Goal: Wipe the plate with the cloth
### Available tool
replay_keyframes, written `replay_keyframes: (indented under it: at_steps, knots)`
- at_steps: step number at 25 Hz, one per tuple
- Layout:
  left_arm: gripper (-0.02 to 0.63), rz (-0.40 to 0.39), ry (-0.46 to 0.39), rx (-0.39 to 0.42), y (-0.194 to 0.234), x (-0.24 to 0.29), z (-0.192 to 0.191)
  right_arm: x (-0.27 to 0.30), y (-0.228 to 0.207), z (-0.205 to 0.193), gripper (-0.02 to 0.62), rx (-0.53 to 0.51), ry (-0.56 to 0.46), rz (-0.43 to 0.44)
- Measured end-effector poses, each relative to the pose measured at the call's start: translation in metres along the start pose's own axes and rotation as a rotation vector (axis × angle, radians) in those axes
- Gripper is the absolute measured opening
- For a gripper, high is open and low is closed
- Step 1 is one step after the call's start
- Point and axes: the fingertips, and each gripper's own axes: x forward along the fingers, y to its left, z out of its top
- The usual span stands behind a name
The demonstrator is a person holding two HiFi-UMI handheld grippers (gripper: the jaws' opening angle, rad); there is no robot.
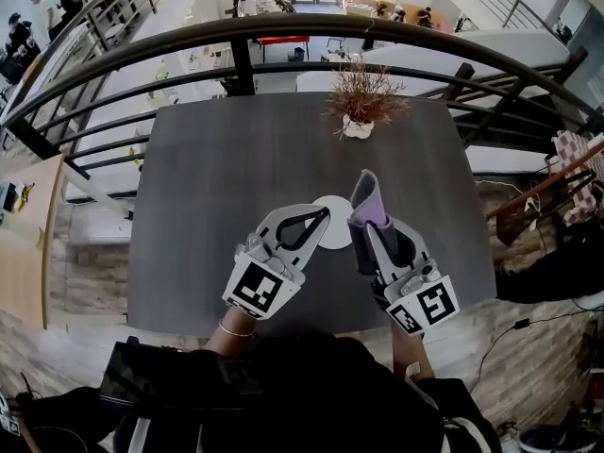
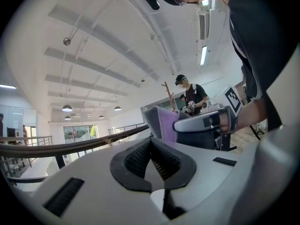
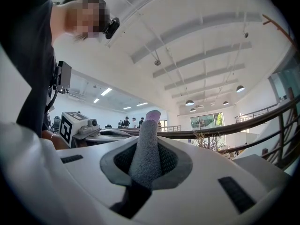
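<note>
A small round white plate (image 1: 337,227) lies level, its rim pinched by the left gripper (image 1: 324,217). Just beside it, a folded grey-and-purple cloth (image 1: 366,199) stands upright, clamped in the right gripper (image 1: 362,232).

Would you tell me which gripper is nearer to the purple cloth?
Right. The right gripper is clamped on the cloth, which sticks out past its jaws; the left gripper, shut, sits across the plate from it.

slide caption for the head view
Shut left gripper by a white plate, right gripper clamping a purple-grey cloth, above a grey table.
</note>
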Motion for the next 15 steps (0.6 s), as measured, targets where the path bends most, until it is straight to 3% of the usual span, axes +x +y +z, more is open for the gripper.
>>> replay_keyframes:
  at_steps: [7,15]
  knots:
    - [0.005,0.041,-0.008,0.027,0.002,0.009,0.005,0.007,-0.013,0.004,0.041,-0.016,0.02,0.052]
    - [0.005,0.092,-0.012,-0.032,0.003,0.023,0.003,0.013,-0.024,0.004,0.041,-0.012,0.023,0.102]
